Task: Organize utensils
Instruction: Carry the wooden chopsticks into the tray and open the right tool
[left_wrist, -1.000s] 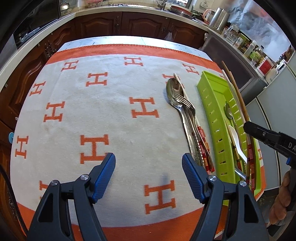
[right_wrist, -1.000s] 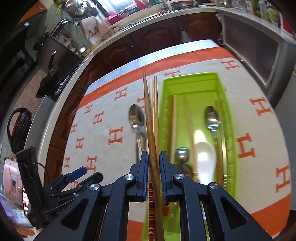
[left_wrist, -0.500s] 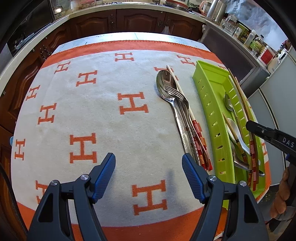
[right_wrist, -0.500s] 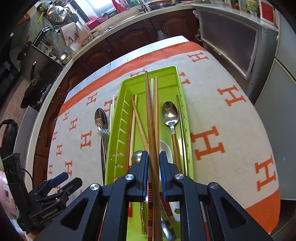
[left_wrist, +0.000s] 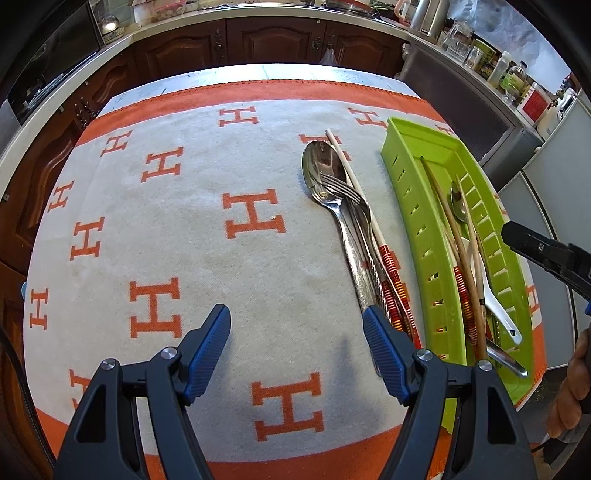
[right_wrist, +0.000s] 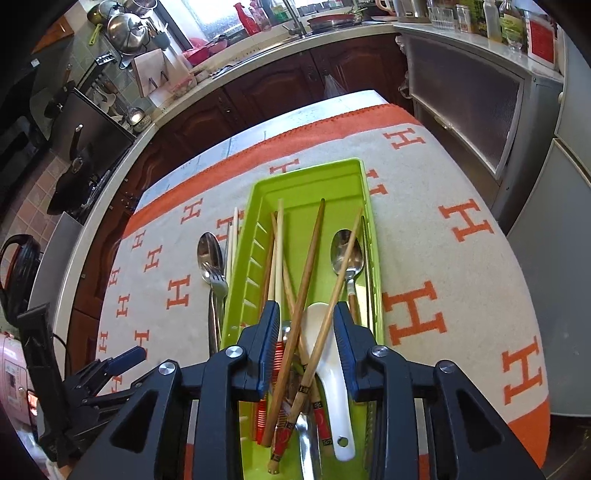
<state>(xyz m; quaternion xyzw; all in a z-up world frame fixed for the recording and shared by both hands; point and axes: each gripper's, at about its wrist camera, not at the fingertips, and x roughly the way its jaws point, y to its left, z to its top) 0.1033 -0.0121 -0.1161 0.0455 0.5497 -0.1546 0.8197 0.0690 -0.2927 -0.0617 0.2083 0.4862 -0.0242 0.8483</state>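
Observation:
A green tray (right_wrist: 266, 192) (left_wrist: 406, 162) lies on the right of the cloth and holds several chopsticks (right_wrist: 310, 254), a metal spoon (right_wrist: 345, 251) and a white ceramic spoon (right_wrist: 328, 347). My right gripper (right_wrist: 306, 347) is open just above the tray's near end, with two brown chopsticks lying loose in the tray between its fingers. On the cloth left of the tray lie a metal spoon (left_wrist: 321, 173), a fork (left_wrist: 345, 188) and chopsticks (left_wrist: 369, 214). My left gripper (left_wrist: 297, 347) is open and empty over the cloth, its right finger near their handles.
The table is covered by a white cloth (left_wrist: 184, 221) with orange H marks and an orange border. Dark wood cabinets (left_wrist: 258, 40) and a counter with bottles and kitchenware run behind it. A grey appliance (right_wrist: 554, 221) stands right of the table.
My right gripper carried the brown chopsticks from left of the tray to over it, then opened and let them fall into the tray. My left gripper drifted slightly.

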